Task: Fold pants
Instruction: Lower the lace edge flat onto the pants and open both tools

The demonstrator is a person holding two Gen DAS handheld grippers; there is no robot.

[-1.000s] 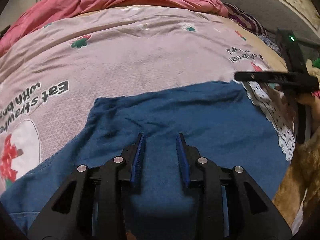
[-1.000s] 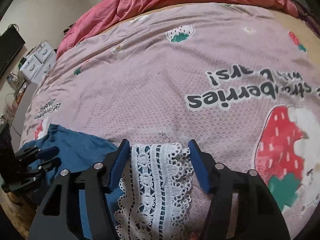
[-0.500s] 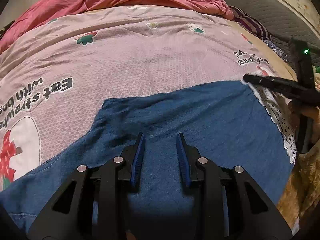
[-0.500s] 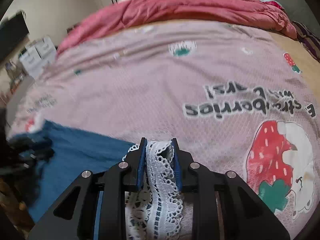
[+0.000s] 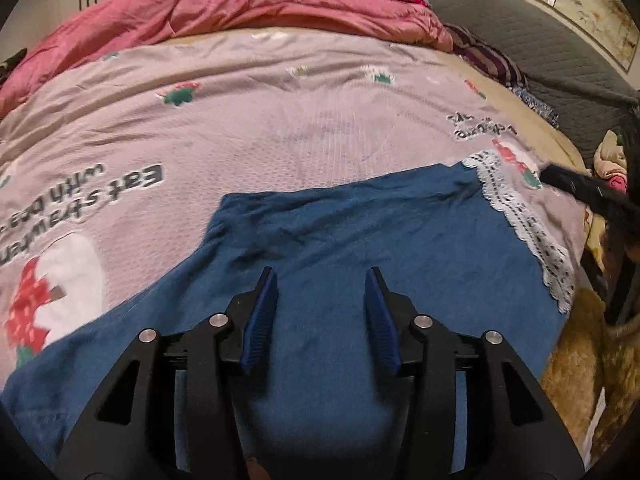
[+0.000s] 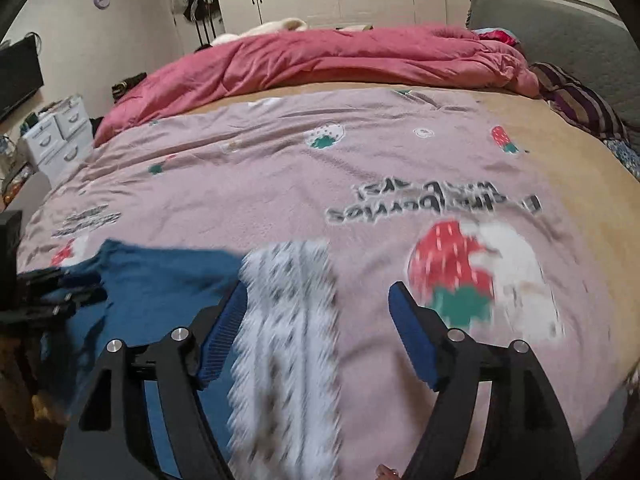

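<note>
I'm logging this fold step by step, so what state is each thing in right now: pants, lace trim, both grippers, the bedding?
Blue pants: lying spread flat on the blanket, free of both grippers.
Lace trim: lying flat along the pants' edge, not pinched.
Left gripper: jaws opening, above the pants, nothing clamped.
Right gripper: jaws opening wide, lace below, not gripped.
Strawberry blanket: spread over the bed.
Pink duvet: bunched at the far side.
</note>
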